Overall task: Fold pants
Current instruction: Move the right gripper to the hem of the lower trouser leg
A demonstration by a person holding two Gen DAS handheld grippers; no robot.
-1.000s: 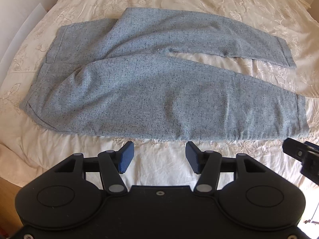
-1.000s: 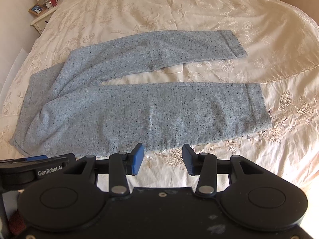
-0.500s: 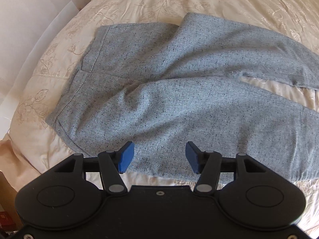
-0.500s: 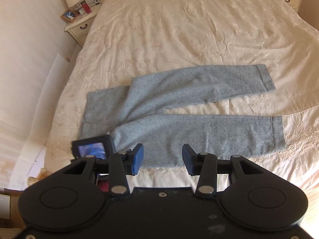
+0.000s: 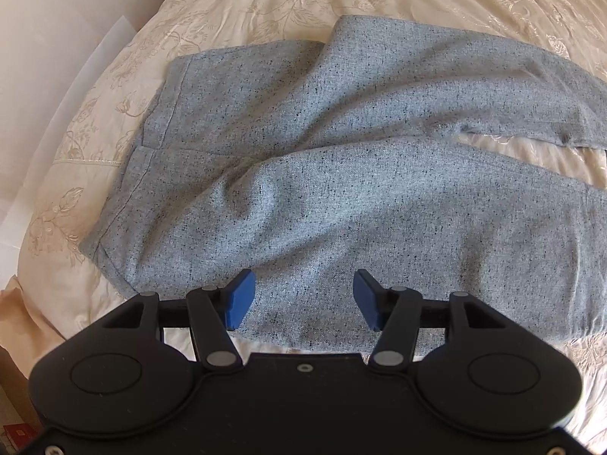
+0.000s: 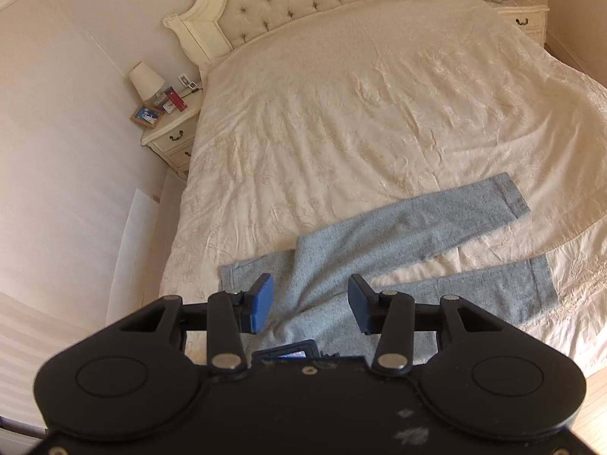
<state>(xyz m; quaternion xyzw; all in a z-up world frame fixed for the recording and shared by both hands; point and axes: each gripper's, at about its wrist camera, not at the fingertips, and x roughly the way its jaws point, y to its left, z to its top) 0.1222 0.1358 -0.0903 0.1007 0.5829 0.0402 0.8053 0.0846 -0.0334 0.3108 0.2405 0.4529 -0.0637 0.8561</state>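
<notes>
The bed [image 6: 379, 113] carries one pair of grey pants [image 6: 379, 261], spread flat near its foot edge. The waistband lies toward the bed's left side and the two legs run toward the right side. The legs are split apart in a narrow V with bedspread showing between them, so I judge that no fold has been made yet: both the leg-over-leg fold and the crosswise folds are left to do.

There are two grippers. The left gripper [image 5: 303, 301] hangs over the near leg, close to the waistband corner, with its jaws released and nothing between them. The right gripper [image 6: 310, 305] is well above the bed; its jaws are spreading and hold nothing.

Beside the headboard [image 6: 303, 0] stand two nightstands [image 6: 170, 136], one at each top corner, each with a lamp [image 6: 146, 79] and small clutter.
</notes>
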